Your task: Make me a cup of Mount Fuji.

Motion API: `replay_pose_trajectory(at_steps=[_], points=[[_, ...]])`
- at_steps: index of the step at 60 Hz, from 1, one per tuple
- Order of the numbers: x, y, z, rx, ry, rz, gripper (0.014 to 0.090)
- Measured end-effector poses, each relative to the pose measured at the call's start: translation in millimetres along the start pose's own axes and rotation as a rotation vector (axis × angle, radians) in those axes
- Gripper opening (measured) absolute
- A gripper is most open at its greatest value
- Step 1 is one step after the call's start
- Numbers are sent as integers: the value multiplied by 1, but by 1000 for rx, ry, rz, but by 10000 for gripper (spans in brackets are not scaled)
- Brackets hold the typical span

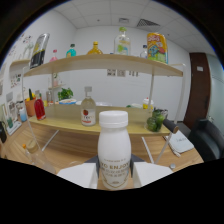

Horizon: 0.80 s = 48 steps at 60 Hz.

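A white plastic bottle point(114, 145) with a white screw cap and grey lettering stands upright between my fingers. My gripper point(115, 174) is shut on its lower half, with the white left finger point(80, 175) and right finger point(151, 174) pressed against its sides. The bottle's base is hidden below the fingers. Beyond it is a two-level wooden shelf point(60, 125).
On the lower shelf are a clear bottle with a red label point(88, 112), a green jar point(156, 120), a red cup point(39, 108) and a small plant point(65, 93). The top shelf holds several bottles and a colourful carton point(156, 47). To the right are a dark door point(198, 85) and a black chair point(209, 139).
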Motion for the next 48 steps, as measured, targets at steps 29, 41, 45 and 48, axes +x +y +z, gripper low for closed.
replay_pose_trajectory(at_steps=[29, 41, 45, 48], points=[[17, 21, 18, -59, 58, -1069, 476], [18, 16, 24, -64, 102, -1527, 476], [17, 13, 24, -62, 121, -1659, 477], [16, 8, 25, -53, 137, -1746, 477]])
